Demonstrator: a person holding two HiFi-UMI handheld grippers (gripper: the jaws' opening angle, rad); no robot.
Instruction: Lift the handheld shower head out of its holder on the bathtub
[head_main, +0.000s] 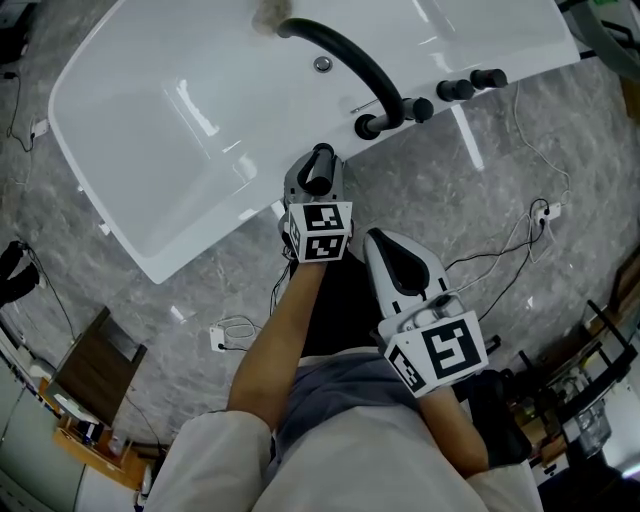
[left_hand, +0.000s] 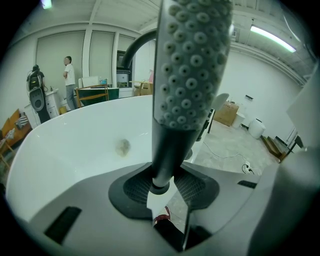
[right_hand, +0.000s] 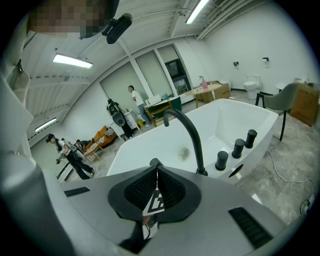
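Left tongs (left_hand: 162, 184) pinch the shower head (left_hand: 192, 65) by its slim handle, just off the tub's (head_main: 150, 130) rim. Right tongs (right_hand: 156, 172) are pressed together, empty. Head looks rigid, slick, probably light, so the handle's the spot.

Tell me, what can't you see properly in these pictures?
Left gripper view: the shower head runs off the top edge and hides most of the black spout.
Head view: the left hand-held gripper covers part of the shower head; no hose can be made out.
Right gripper view: the distant people are too small for detail.
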